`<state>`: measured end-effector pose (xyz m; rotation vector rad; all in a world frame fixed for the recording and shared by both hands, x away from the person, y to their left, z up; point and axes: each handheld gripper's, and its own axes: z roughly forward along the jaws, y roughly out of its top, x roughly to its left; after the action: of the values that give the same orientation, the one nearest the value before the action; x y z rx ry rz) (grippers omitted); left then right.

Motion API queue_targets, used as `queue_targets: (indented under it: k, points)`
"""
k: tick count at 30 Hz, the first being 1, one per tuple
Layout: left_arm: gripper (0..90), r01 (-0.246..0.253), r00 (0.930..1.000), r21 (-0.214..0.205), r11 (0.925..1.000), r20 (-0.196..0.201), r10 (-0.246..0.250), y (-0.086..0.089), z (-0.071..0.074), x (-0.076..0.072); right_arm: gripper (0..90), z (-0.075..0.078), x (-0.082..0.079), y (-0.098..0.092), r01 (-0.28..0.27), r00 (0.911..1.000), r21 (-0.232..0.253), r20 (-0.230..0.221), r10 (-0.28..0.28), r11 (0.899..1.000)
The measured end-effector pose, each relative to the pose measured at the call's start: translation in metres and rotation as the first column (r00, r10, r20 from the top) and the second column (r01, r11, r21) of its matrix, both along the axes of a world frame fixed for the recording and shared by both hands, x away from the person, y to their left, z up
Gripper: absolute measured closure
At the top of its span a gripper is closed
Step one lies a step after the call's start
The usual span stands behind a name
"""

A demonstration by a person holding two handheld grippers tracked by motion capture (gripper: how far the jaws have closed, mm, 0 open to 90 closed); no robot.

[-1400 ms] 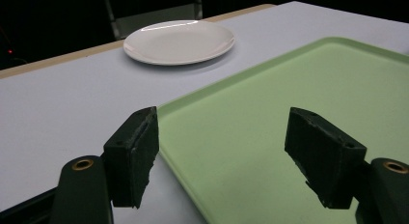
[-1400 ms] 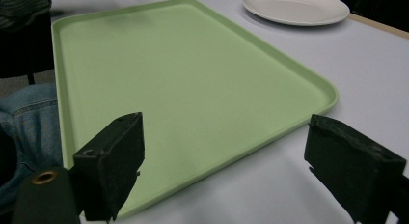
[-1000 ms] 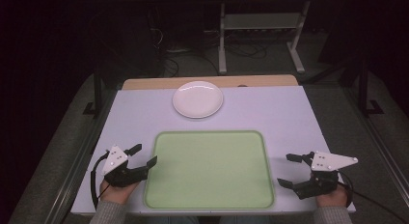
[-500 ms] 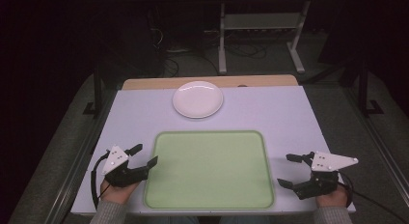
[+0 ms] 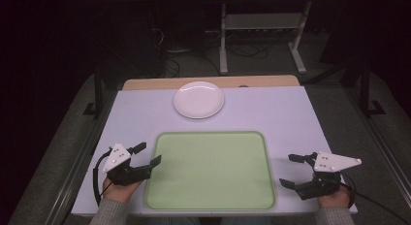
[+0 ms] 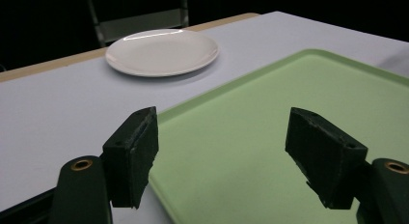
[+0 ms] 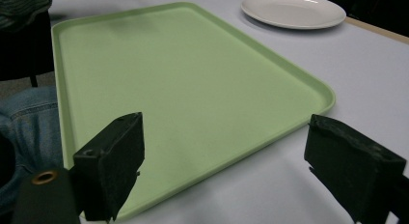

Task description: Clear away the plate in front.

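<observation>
Left of the green tray (image 5: 211, 171), the left hand-held gripper (image 5: 148, 154) hovers with jaws spread, holding nothing. The white plate (image 5: 198, 99) sits beyond the tray on the desk (image 5: 286, 113). Right of the tray, the right hand-held gripper (image 5: 289, 170) gapes empty; both forearms are cut off.

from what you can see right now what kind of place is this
Probably a lab or recording workspace, not a home kitchen. A white-covered table holds just a green tray and a white plate, hand-held grippers wait either side, and metal stand legs and cables sit on the dark floor behind.
</observation>
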<state>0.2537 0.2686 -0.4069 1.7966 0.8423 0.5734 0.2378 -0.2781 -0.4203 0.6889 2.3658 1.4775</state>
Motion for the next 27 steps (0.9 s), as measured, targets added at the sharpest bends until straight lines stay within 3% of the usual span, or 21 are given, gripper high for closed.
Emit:
queue_targets:
  k: [9,27]
  points:
    - [27.3,0.047,0.998,0.031,0.9984,-0.044,-0.045,-0.009,0.006,0.009,13.2,0.0,0.001,-0.001,0.004,1.0,0.009,0.002,-0.004,1.0]
    - [25.1,0.061,0.9961,0.061,0.9963,-0.067,-0.057,-0.028,0.019,0.035,13.2,0.0,0.002,-0.002,0.004,1.0,0.015,0.001,-0.004,1.0]
